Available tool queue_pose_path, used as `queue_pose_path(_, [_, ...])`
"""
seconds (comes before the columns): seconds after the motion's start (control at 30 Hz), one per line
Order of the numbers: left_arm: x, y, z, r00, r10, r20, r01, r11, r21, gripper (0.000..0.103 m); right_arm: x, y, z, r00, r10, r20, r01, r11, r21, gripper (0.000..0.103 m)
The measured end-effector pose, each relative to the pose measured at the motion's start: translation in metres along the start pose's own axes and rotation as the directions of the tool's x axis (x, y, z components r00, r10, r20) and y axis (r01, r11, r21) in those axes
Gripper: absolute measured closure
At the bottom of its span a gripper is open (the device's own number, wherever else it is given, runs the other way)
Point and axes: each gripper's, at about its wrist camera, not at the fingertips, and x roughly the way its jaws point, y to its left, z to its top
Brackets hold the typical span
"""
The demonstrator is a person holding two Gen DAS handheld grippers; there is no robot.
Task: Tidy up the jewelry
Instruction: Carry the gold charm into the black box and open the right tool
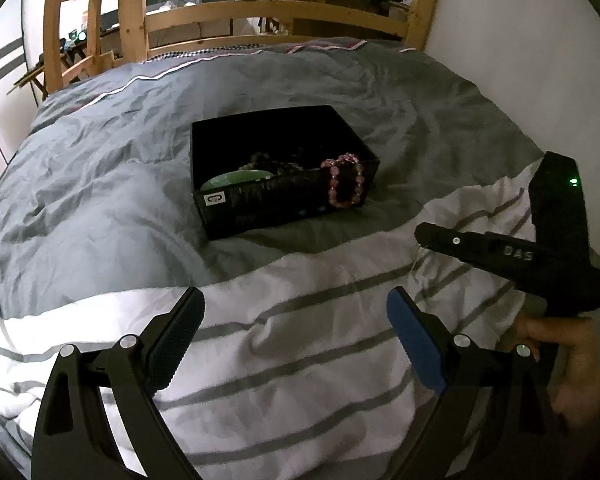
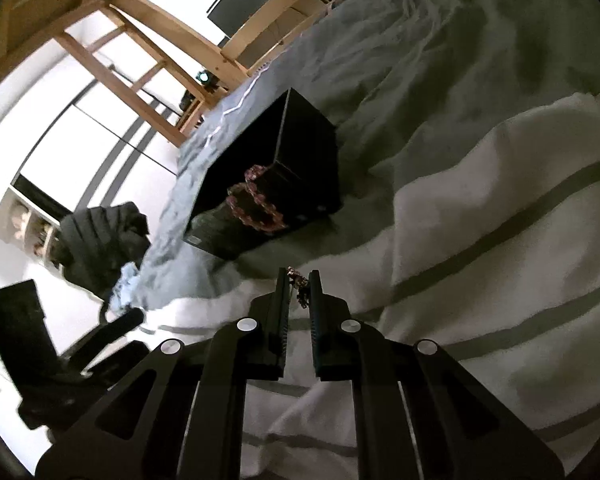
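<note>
An open black box (image 1: 260,208) sits on the bed. A pink bead bracelet (image 1: 346,180) hangs over its front wall, and a green bangle (image 1: 236,179) and dark beads (image 1: 268,160) lie inside. My left gripper (image 1: 296,298) is open and holds nothing, low over the striped duvet in front of the box. My right gripper (image 2: 299,280) is shut on a small reddish beaded piece of jewelry (image 2: 300,290), which is pinched at the fingertips just short of the box (image 2: 304,160) and the pink bracelet (image 2: 256,206). In the left wrist view the right gripper (image 1: 422,238) comes in from the right, held by a hand (image 1: 572,364).
The box rests on a rumpled grey and white striped duvet (image 1: 300,360). A wooden bed frame (image 1: 260,12) stands behind, and a white wall (image 1: 520,40) is at the right. In the right wrist view a dark bundle of clothing (image 2: 100,236) lies beyond the bed edge.
</note>
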Motion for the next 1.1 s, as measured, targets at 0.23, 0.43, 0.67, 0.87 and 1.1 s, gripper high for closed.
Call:
queue_pose_path(0.23, [0.019,-0.002,0.015,1.000,0.028,0.014,-0.028,0.999,0.033,0.012,0.004,0.018,0.014,0.998,0.065,0.020,-0.064,0.998,-0.015,0.093])
queue_pose_path(0.43, [0.040,-0.012,0.028,0.999,0.041,0.013,-0.042,0.995,0.091,0.012,0.018,0.032,0.035,0.997,0.073,0.013,-0.072,0.996,-0.054,0.093])
queue_pose_path(0.67, [0.054,-0.027,0.041,0.998,0.041,0.044,-0.048,0.985,0.167,0.012,0.035,0.038,0.047,0.996,0.086,-0.011,-0.086,0.992,-0.095,0.093])
queue_pose_path(0.87, [0.053,-0.032,0.057,0.992,0.037,0.119,-0.059,0.981,0.183,0.012,0.039,0.054,0.062,0.993,0.122,-0.007,-0.122,0.983,-0.141,0.093])
queue_pose_path(1.1, [0.067,-0.024,0.075,0.991,0.039,0.125,-0.058,0.986,0.156,0.012,0.042,0.064,0.079,0.986,0.169,0.001,-0.167,0.974,-0.150,0.093])
